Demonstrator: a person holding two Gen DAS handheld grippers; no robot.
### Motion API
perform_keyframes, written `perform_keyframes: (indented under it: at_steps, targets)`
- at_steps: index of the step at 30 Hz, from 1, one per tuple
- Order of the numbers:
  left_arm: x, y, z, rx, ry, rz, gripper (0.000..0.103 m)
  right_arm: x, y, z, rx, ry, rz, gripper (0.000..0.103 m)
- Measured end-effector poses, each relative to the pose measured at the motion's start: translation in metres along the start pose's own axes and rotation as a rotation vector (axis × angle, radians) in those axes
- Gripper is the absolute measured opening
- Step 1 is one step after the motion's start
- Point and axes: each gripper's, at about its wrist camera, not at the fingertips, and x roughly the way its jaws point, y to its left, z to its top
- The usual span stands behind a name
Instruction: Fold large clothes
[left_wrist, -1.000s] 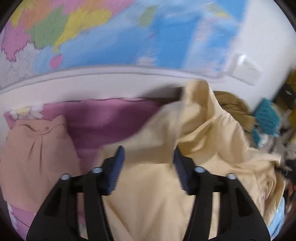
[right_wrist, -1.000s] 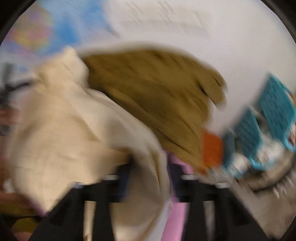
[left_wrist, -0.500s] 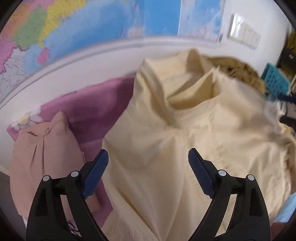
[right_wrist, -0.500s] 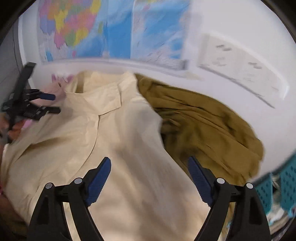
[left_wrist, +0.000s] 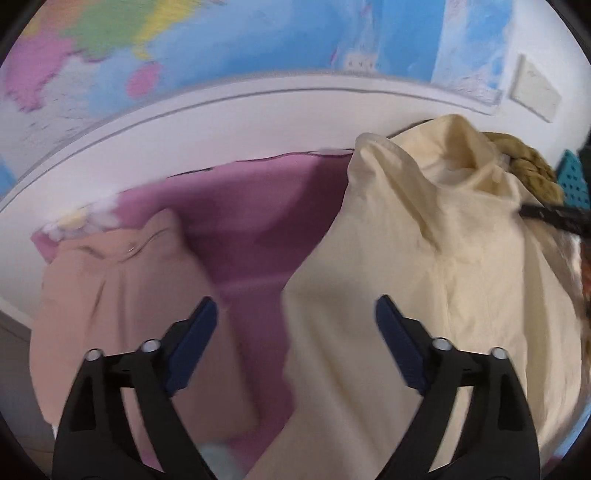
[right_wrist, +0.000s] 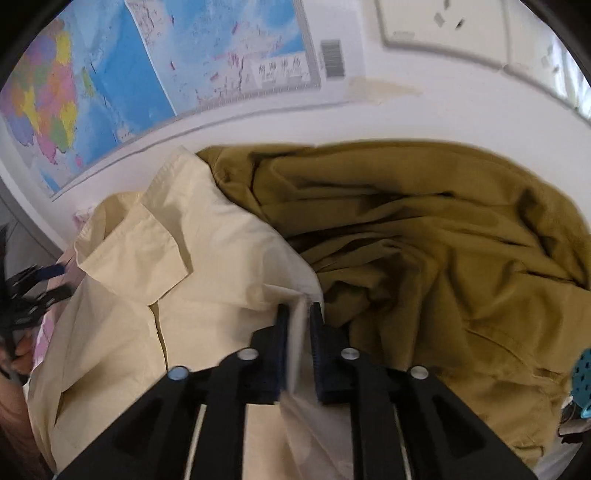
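Observation:
A cream collared shirt lies spread on a purple sheet, its collar toward the wall. My left gripper hovers over the shirt's left edge with its jaws opening wide, gripping nothing. In the right wrist view, my right gripper is closing on a raised fold at the right side of the cream shirt, and the cloth is pinched between the pads. The left gripper shows at that view's left edge. The right gripper shows at the left wrist view's right edge.
An olive garment is heaped to the right of the shirt against the wall. A folded peach garment lies on the sheet at the left. A map hangs on the wall behind. A teal basket stands at the far right.
The right gripper swung to the shirt's right side and closed from wide open onto a fold. The left gripper opened wider and shifted left to the shirt's left edge.

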Motion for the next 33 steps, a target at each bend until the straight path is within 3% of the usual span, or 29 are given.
perform_keyframes:
  at_steps: [1,3,7,12,13,15,16,17,18,19,20,23,25,27,30,31,33]
  targets:
    - [-0.011,0.006,-0.011,0.004,-0.003,-0.023,0.09,-0.011,0.003,-0.002,-0.005,-0.032,-0.046,0.04]
    - [-0.032,0.012,-0.038,0.026,-0.01,-0.044,0.091,-0.038,0.015,-0.008,-0.038,-0.122,-0.06,0.051]
    - [-0.056,0.016,-0.095,0.032,0.03,-0.092,0.095,-0.065,0.068,-0.023,-0.207,-0.191,0.033,0.065]
    - [-0.072,-0.003,-0.136,0.141,0.013,-0.093,0.095,-0.04,0.158,-0.015,-0.482,-0.222,-0.021,0.082]
    - [-0.068,-0.008,-0.142,0.151,0.042,-0.088,0.093,-0.032,0.173,-0.01,-0.523,-0.223,-0.028,0.082]
    - [-0.062,-0.01,-0.144,0.156,0.074,-0.079,0.079,-0.013,0.19,-0.001,-0.586,-0.193,-0.052,0.082]
    - [-0.06,-0.011,-0.146,0.157,0.09,-0.076,0.067,-0.002,0.201,0.004,-0.626,-0.177,-0.07,0.081]
    - [-0.058,-0.01,-0.146,0.156,0.098,-0.075,0.049,0.006,0.203,0.005,-0.644,-0.151,-0.077,0.069]
    - [-0.057,-0.007,-0.148,0.148,0.102,-0.08,0.039,0.015,0.204,0.005,-0.666,-0.106,-0.065,0.057]
    - [-0.057,-0.003,-0.147,0.134,0.103,-0.078,0.023,0.023,0.207,0.007,-0.678,-0.071,-0.069,0.018]
    - [-0.058,0.004,-0.142,0.114,0.094,-0.078,0.013,0.03,0.206,0.013,-0.674,-0.046,-0.062,0.004]
    - [-0.072,0.027,-0.12,0.036,0.045,-0.076,0.01,0.017,0.2,0.029,-0.617,-0.06,-0.002,0.003]
    - [-0.086,0.046,-0.103,-0.008,0.005,-0.07,0.009,-0.005,0.198,0.043,-0.575,-0.139,0.016,0.003]
    - [-0.091,0.061,-0.089,-0.04,-0.022,-0.054,0.009,-0.016,0.191,0.063,-0.49,-0.204,0.023,0.003]
    - [-0.079,0.078,-0.072,-0.074,-0.019,-0.007,0.009,-0.006,0.189,0.077,-0.426,-0.224,0.001,0.003]
    - [-0.07,0.084,-0.069,-0.089,-0.002,0.008,0.011,0.002,0.192,0.079,-0.42,-0.215,-0.003,0.003]
    - [-0.046,0.093,-0.066,-0.11,0.048,0.065,0.026,0.025,0.199,0.079,-0.412,-0.183,-0.02,0.003]
